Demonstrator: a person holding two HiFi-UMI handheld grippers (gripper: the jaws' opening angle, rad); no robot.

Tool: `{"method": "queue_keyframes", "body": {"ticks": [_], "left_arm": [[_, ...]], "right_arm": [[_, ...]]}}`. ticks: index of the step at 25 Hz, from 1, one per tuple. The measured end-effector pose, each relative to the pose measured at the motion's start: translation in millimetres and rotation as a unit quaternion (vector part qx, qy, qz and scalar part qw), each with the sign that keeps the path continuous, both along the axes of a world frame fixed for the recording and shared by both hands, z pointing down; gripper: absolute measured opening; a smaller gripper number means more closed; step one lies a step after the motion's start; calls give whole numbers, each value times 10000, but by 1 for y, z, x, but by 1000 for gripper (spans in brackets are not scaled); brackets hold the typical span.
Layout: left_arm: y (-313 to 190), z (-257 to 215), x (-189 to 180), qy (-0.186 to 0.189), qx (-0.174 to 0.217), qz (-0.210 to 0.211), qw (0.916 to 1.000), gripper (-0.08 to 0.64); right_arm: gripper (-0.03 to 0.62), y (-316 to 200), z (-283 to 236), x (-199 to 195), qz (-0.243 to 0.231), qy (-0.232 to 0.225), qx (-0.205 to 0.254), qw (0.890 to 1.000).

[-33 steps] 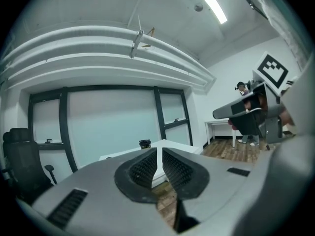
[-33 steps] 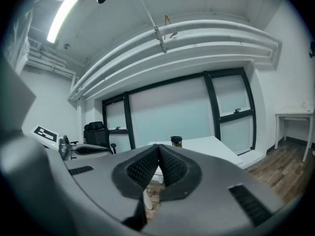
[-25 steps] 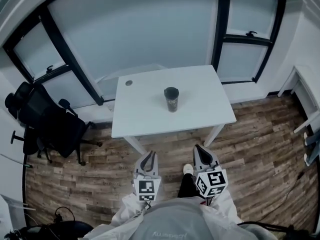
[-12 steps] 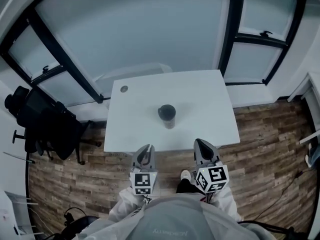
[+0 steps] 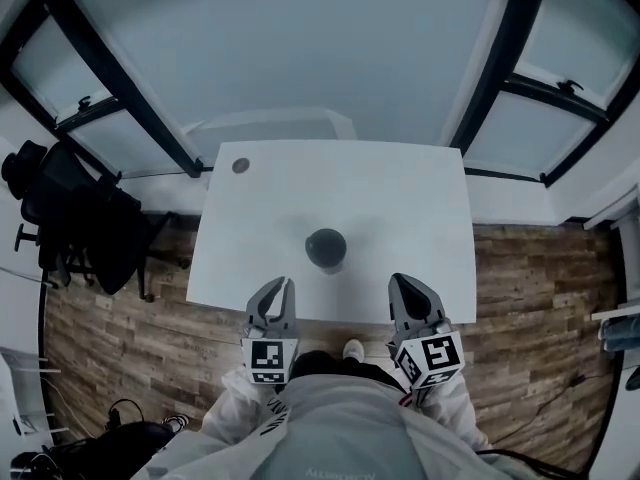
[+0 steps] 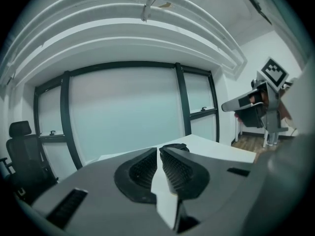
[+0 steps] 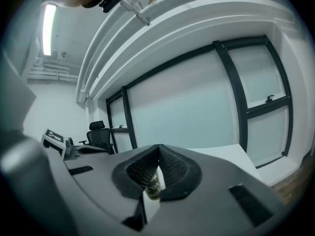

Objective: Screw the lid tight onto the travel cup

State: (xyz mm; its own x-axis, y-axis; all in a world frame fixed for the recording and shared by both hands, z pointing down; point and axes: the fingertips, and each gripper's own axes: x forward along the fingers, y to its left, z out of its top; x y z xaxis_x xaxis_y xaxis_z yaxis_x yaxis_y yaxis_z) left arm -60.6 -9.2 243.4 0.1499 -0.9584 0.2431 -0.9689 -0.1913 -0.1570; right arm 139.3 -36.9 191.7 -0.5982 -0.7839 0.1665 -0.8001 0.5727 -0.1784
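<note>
On the white table (image 5: pixel 420 218) in front of me, the travel cup (image 5: pixel 326 248) stands upright near the middle. It shows me its dark round top and is well apart from both grippers. My left gripper (image 5: pixel 278 288) is at the table's near edge, left of the cup. Its fingers (image 6: pixel 140 173) are closed together with nothing between them. My right gripper (image 5: pixel 402 286) is alongside, right of the cup. Its fingers (image 7: pixel 174 171) are pressed tip to tip and empty, and the cup shows beyond them through the slit below the tips. A black office chair (image 5: pixel 70 218) stands off the table's left side.
</note>
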Motion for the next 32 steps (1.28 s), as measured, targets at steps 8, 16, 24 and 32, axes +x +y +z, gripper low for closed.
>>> {"method": "queue_keyframes", "body": {"ticks": [8, 16, 24, 32], "left_arm": [[-33, 41, -20, -97, -42, 76, 9999, 38], [-50, 100, -25, 389, -361, 462, 9975, 38], [-62, 141, -20, 817, -511, 1206, 9880, 40], [-67, 171, 12, 813, -585, 2720, 9571, 363]], "right_arm": [[21, -50, 37, -34, -94, -19, -55, 9999], [21, -73, 84, -48, 86, -220, -31, 9997], [21, -89, 114, -45, 297, -275, -78, 9992], [21, -98, 140, -36, 512, -319, -157, 9981]]}}
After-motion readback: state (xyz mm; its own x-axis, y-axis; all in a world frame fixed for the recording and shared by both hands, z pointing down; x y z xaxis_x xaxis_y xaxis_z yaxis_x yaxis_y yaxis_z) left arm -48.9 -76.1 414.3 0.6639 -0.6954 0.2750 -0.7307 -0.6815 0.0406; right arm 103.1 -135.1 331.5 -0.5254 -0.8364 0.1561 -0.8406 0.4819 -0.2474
